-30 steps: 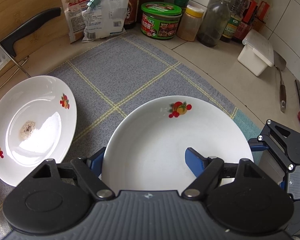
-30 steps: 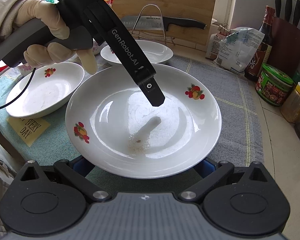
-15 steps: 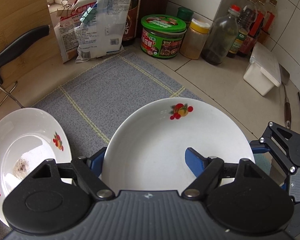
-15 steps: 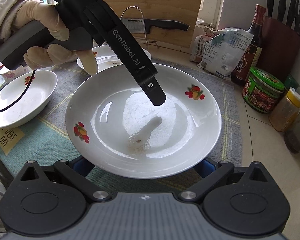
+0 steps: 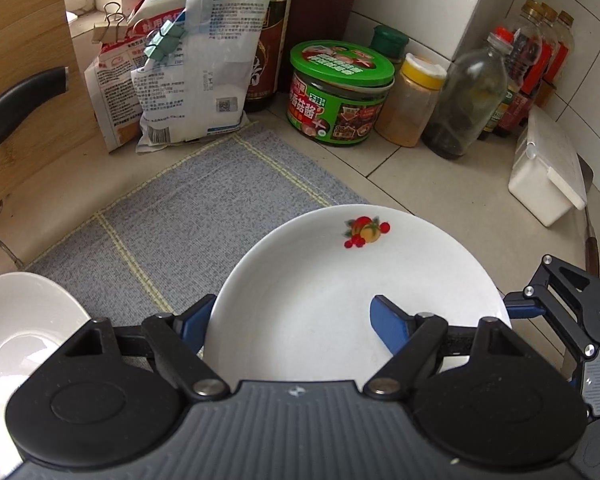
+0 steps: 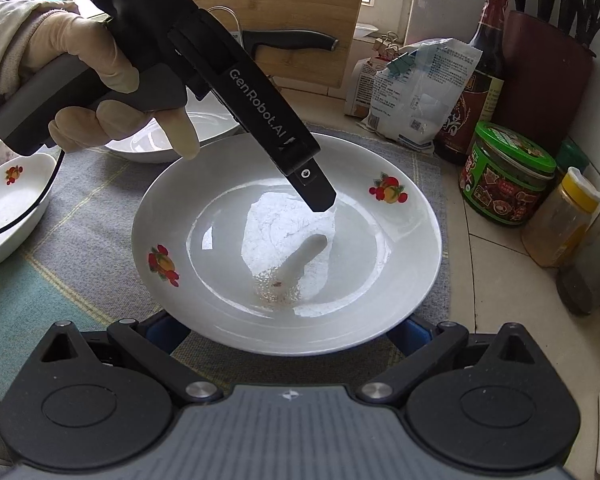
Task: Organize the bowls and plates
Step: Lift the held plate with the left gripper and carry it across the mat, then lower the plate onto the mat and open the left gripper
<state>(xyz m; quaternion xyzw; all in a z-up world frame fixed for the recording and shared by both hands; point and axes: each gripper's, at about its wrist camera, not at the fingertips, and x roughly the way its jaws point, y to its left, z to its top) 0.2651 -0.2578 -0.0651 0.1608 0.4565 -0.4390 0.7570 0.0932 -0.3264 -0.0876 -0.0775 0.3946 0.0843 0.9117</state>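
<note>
Plate (image 6: 284,288), white, fruit motifs: held above grey mat (image 5: 188,216) on desk (image 5: 440,176), carried by two grippers. Left gripper (image 5: 292,320) clamped over its rim, one finger inside. Right gripper (image 6: 284,332) grips near edge, fingers mostly hidden beneath. Second plate (image 5: 16,332) lies left.

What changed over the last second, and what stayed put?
The held plate was carried, with both tools, across the grey mat toward the jars and bottles at the back; the green-lidded jar looms closer and the other plates slid off left. Unchanged: the left tool and right tool both grip the plate's rim.
</note>
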